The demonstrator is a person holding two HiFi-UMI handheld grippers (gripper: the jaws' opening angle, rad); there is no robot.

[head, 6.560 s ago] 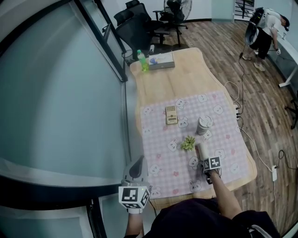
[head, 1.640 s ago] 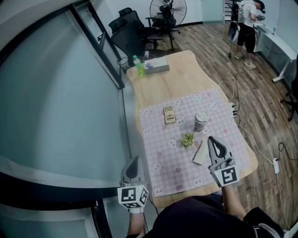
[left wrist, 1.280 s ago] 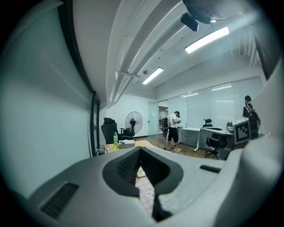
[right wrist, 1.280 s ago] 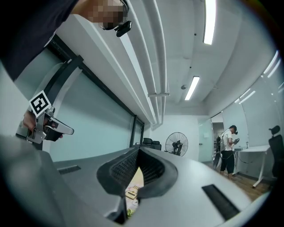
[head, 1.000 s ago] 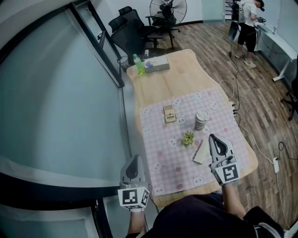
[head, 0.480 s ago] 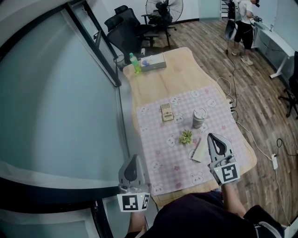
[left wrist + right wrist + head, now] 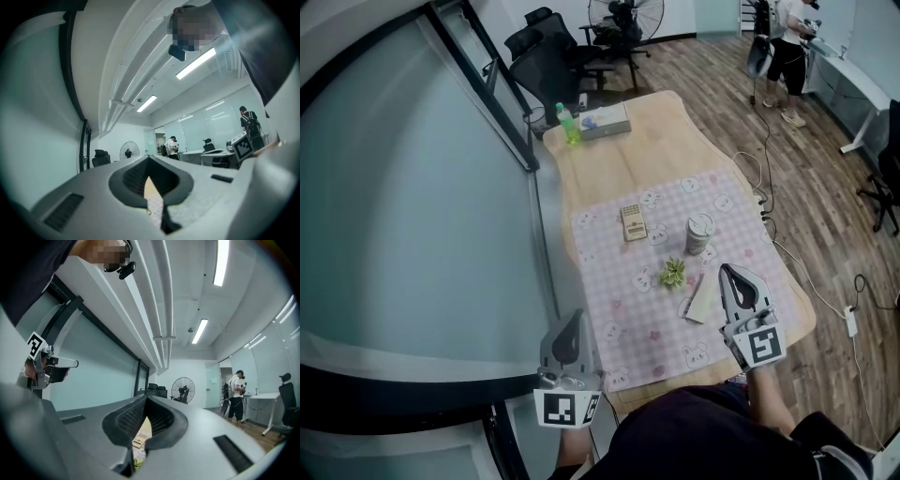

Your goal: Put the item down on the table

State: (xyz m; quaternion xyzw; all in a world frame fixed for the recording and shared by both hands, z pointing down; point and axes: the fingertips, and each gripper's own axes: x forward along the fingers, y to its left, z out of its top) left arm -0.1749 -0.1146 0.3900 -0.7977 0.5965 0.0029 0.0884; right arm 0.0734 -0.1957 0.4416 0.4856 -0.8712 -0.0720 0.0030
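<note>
**Item down on the cloth, both tools empty**

We judge the task done, or all but done. The cream item (image 7: 701, 299) lies flat on the pink checked cloth (image 7: 623, 314) that covers the near half of the table (image 7: 642, 155), and neither tool holds it. The right gripper (image 7: 729, 273) sits just beside it on the right, jaws together with nothing between them. The left gripper (image 7: 575, 317) hangs off the table's left side, near the glass wall (image 7: 412, 234), and its jaws also meet on nothing. As we read it, the only thing left is to draw the right tool clear.

The item rests on the cloth's right part, toward the table's right edge but not at it. The small green plant (image 7: 673, 273) stands just beyond the item's far end, and the cup (image 7: 699, 233) and the calculator (image 7: 633, 222) stand farther on. Open room lies in 2 places: the cloth's near-left part and the bare wood past the cloth, up to the green bottle (image 7: 565, 123) and the box (image 7: 605, 120) at the far end.
</note>
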